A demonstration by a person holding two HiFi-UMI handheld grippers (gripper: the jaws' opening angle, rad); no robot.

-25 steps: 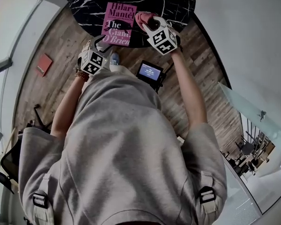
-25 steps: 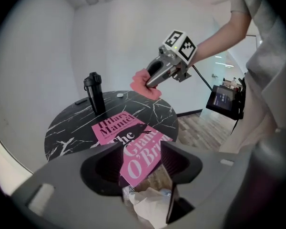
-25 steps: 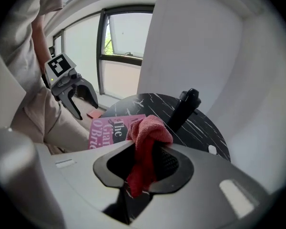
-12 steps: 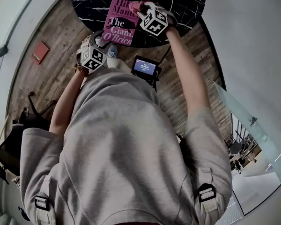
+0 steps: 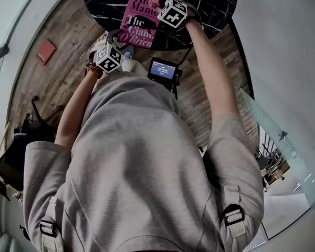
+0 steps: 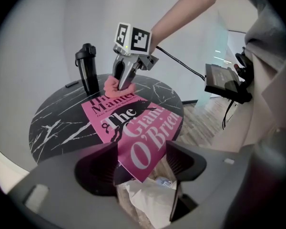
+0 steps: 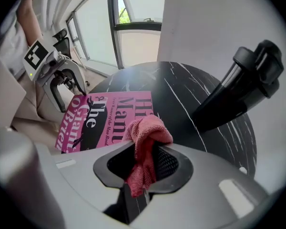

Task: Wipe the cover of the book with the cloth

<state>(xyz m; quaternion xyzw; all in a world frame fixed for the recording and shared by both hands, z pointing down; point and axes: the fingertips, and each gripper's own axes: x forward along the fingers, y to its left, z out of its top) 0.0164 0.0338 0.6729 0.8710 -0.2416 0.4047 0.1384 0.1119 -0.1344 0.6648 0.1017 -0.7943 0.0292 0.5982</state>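
The right hand-held gripper (image 7: 144, 166) has its jaws closed on a pinkish-red cloth (image 7: 145, 132). A loose end hangs down between them, and the rest is bunched in a knot just past the fingertips. Directly below that knot lies the pink book (image 6: 133, 128), flat and cover up on the round black marbled bench (image 6: 57, 128). Seen from the left gripper view, the cloth is down at the far end of the cover, over the top line of the author's name, and seems to rest on it, though contact cannot be told for certain. Beyond the right hand-held gripper and off to one side, a tall black bottle (image 7: 245, 87) stands upright on the bench, apart from the book. The left hand-held gripper (image 6: 141, 161) is at the near rim of the bench, pointing down and forward at the book's lower corner, which sticks out over the bench edge. Its jaws have just been opening and stand wide apart. That corner shows in the gap between them, but neither pad presses on it. Behind both hand-held grippers, close to the person's body, a small lit screen (image 5: 164, 70) sits on a stand above the wooden floor (image 5: 58, 88).
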